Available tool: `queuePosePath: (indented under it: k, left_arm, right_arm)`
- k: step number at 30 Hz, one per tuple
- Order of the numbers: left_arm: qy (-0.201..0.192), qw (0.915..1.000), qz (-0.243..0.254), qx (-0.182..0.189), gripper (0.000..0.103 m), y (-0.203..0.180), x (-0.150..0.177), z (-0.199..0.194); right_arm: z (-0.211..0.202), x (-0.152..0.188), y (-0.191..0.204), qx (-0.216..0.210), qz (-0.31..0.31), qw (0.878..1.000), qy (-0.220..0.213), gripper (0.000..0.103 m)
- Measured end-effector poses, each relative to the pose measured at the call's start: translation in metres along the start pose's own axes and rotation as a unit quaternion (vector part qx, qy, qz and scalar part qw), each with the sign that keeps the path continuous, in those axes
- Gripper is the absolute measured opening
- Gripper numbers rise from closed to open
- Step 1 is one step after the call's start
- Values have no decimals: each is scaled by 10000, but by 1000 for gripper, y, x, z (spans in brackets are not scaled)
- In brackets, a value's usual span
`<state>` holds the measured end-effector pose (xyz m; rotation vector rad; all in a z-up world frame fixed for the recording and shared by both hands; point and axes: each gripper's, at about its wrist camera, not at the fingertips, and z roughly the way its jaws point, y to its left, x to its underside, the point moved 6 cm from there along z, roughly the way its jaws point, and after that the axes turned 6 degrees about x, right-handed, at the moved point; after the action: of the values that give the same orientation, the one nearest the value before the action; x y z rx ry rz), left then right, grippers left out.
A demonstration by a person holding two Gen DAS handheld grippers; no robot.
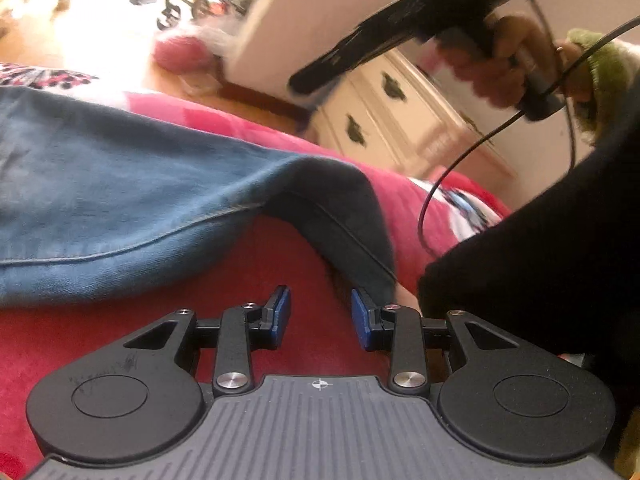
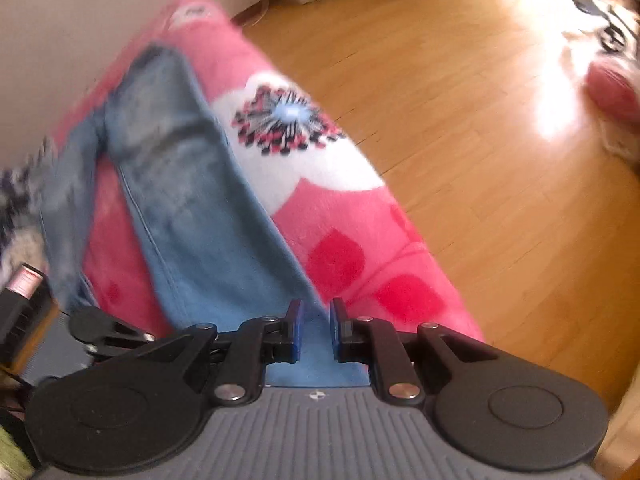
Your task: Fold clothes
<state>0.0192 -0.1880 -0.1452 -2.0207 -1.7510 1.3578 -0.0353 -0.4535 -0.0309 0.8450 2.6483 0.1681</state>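
- Jeans lie stretched out on the pink fleece blanket; both legs run away from me in the right wrist view, one leg end right under my right tool.
- Denim reads as medium-heavy, soft but thick, not slippery, nothing fragile; I judge it will drape and drag on the fleece rather than slide.
- Best hold, I'd say: hem or the stitched side seam, where the layers bunch and the pads get bite.
- Right tool: jaws narrow with blue denim showing in the gap between them; pads look not quite pressed on the cloth, so I call it parted, nothing held.
- Left tool: released, jaws apart, empty, over bare red blanket just beside a lifted fold of the jeans.
- A hand with a green cuff grips the other tool's handle, up in the left wrist view; cable hangs from it.
- The blanket is plush with a white flower print and probably grabby.
- Room: wood floor, cream dresser with dark handles, plain wall, strong sun glare on the floor.
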Motion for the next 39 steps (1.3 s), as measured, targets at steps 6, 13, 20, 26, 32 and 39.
queuePosePath:
  k: [6,13,20,26,32,39]
  left_arm:
    - [492,9985,-157,191,33,-12,-6,13]
    - [355,9991,-202,131,49,-27,5,67]
    - [278,9943,-1031,-60,49,-53,-2,88]
    - [-160,9909,-1315,-259,49,-58,-6,100]
    - [-279,9884,-1495,37,43,-72,-15,112]
    - [47,9704,-2294,753,44,-69,-6,128]
  right_arm:
    - [-48,18,-15,57,598,9977,312,25]
    - [1,43,-68,-681,848,9941,38,45]
    - [35,68,-109,-1672,1218,9781,-219,45]
    - [30,93,-113,-2439,987,9647,149,46]
    - [21,110,-109,-3165,672,9460,193,45]
    - [-26,98,-102,-3649,208,9307,-164,46]
